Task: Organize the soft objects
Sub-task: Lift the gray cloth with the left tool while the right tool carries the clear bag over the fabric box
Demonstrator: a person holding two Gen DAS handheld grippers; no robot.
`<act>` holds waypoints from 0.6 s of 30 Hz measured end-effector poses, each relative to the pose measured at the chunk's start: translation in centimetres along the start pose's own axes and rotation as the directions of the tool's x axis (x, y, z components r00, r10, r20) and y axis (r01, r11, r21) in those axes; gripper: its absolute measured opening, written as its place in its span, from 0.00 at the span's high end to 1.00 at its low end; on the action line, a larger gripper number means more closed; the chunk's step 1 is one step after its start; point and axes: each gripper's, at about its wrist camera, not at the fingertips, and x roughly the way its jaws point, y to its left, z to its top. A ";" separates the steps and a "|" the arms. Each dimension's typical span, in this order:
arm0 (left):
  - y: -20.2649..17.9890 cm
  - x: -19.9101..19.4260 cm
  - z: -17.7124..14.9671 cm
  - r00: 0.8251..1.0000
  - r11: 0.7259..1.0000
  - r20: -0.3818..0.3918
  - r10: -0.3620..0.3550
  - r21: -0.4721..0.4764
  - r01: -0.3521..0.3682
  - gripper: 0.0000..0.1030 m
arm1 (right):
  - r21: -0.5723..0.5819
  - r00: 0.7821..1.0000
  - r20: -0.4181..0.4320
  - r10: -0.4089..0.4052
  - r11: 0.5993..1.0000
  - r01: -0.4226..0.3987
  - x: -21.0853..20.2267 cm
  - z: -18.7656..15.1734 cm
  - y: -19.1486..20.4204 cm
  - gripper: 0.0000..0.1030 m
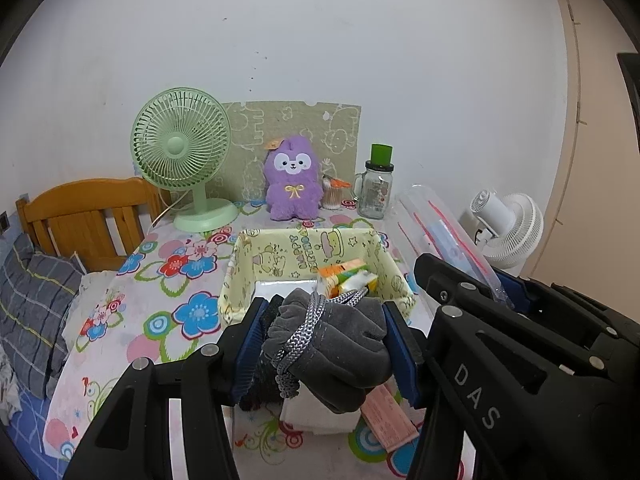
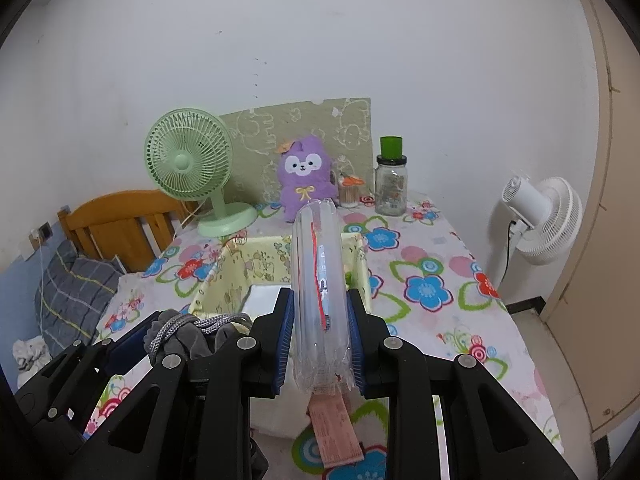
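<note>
2 hand-held grippers are hanging side by side over a desk covered in a flower-printed cloth (image 2: 432, 280), each one carrying a load above the near edge of a pale yellow fabric storage box printed with cartoon figures (image 1: 280, 252).

The left hand-held gripper (image 1: 320, 344) is clamping its blue pads on a bundle of soft grey fleece wound with a silver-grey braided cord (image 1: 340, 340); the bundle is filling the gap between the 2 fingers and bulging out in front of them. The right hand-held gripper (image 2: 320, 340) is squeezing a clear plastic zip pouch with a red strip inside (image 2: 318, 280), which is sticking out forward, its far end reaching over the box.

The sorting is looking partly done. Packets in orange, green and white wrapping (image 1: 346, 278) are already lying in the right half of the box, beside a flat white item on the box floor. Neither held load is in the box yet; both are riding just short of its near rim. A folded white cloth (image 1: 316, 412) and a pink paper slip (image 2: 334, 432) are lying on the desk under the grippers, and whether they are to go in as well cannot be told.

At the back of the desk, a purple plush toy (image 1: 294, 178) is sitting against the wall between a mint-green desk fan (image 1: 182, 152) and a glass jar with a green cap (image 1: 376, 184).
</note>
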 end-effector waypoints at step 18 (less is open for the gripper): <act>1.6 4.7 3.2 1.000 1.000 -0.002 0.002 -0.016 -0.002 0.44 | -0.004 0.998 -0.028 0.055 0.998 -0.055 5.4 3.5 0.6 0.72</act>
